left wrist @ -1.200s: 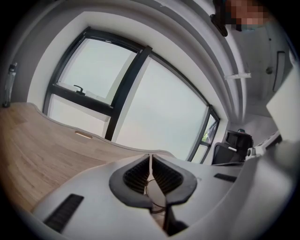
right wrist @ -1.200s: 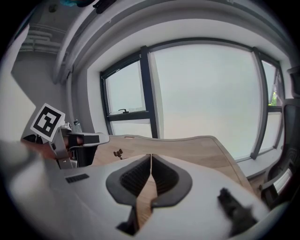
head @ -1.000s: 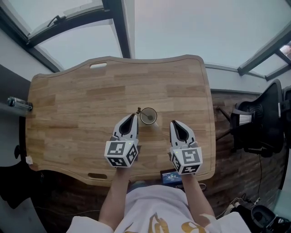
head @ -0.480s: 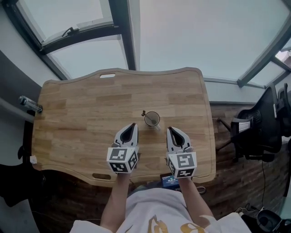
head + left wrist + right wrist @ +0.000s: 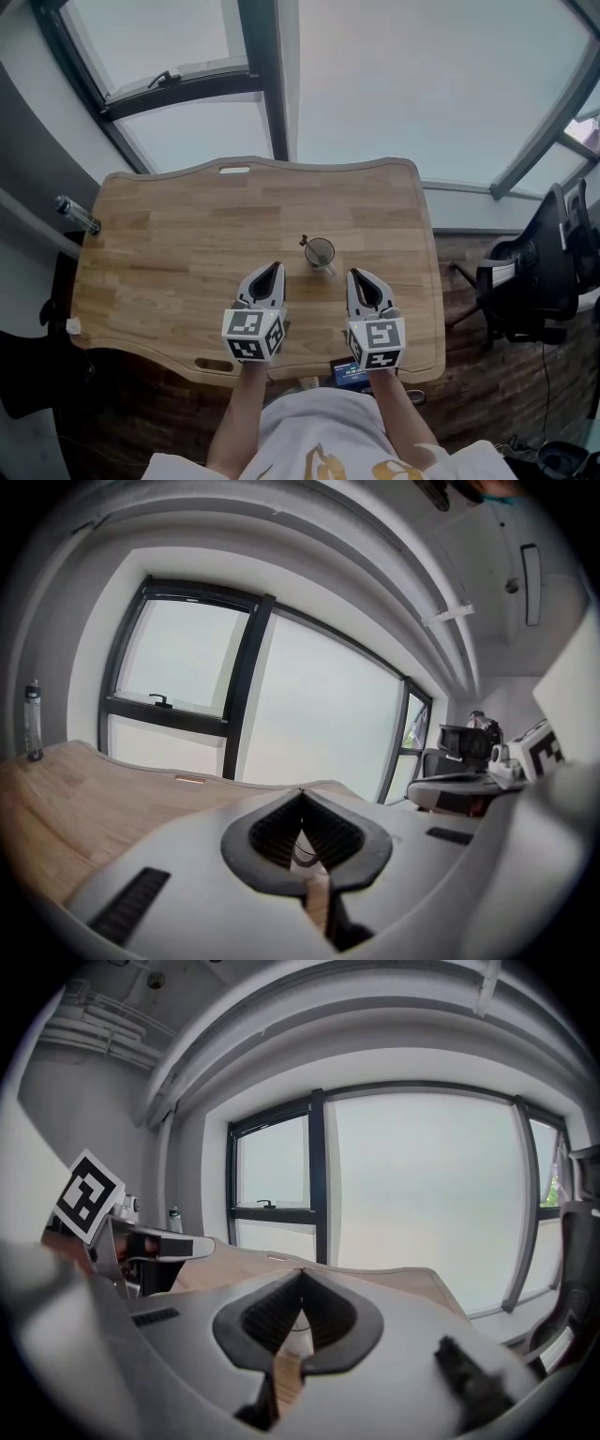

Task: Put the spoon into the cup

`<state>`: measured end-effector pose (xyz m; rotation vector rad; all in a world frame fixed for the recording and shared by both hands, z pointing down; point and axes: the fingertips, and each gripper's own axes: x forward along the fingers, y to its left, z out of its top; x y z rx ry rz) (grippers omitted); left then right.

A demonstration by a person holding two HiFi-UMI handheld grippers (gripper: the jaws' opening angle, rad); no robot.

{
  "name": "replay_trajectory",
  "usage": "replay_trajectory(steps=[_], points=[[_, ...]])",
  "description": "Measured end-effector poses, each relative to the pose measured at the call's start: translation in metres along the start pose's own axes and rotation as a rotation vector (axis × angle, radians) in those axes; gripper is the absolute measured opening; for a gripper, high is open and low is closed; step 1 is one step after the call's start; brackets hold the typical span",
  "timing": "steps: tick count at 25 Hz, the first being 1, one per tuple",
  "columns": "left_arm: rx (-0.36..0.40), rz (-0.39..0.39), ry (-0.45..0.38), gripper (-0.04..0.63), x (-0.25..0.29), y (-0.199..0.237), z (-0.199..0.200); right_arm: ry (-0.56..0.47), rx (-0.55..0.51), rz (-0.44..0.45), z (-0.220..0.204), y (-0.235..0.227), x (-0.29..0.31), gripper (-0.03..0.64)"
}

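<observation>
- Head view: the cup (image 5: 320, 253) stands upright on the wooden table (image 5: 169, 253), near-right of centre. The spoon (image 5: 304, 242) is already in it; only a small dark end shows over the far-left rim, too small to read further.
- Head view: the left gripper (image 5: 272, 268) and the right gripper (image 5: 358, 275) flank the cup on its near side, both clear of it and touching nothing.
- Change over the last second: the left gripper's tip was just beside the cup; both grippers have since drawn back toward the person. The cup and spoon keep their pose on the table. The framing also shifts, so part of the apparent motion is the head camera's.
- Left gripper view: the left gripper (image 5: 302, 797) has its jaws together at the tips and grips nothing. A sliver of the cup (image 5: 306, 853) shows through the gap behind the tips. A bottle (image 5: 34, 719) stands at the table's far left edge.
- Right gripper view: the right gripper (image 5: 302, 1277) also has its tips meeting, with no load. The cup (image 5: 298, 1338) is seen through the gap, and the left gripper's marker cube (image 5: 86, 1194) sits at left.
- Judgement: the placement looks complete. The withdrawal reads as a retreat after release, and no step of the task appears outstanding.
</observation>
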<state>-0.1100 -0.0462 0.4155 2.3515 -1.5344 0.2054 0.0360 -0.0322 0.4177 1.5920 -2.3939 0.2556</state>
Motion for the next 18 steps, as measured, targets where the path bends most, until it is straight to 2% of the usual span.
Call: replay_trajectory(steps=[18], points=[[0.002,-0.002,0.004,0.014,0.0009,-0.0069,-0.0028,-0.011,-0.001,0.011,-0.0006,-0.0014,-0.0098,0.031]])
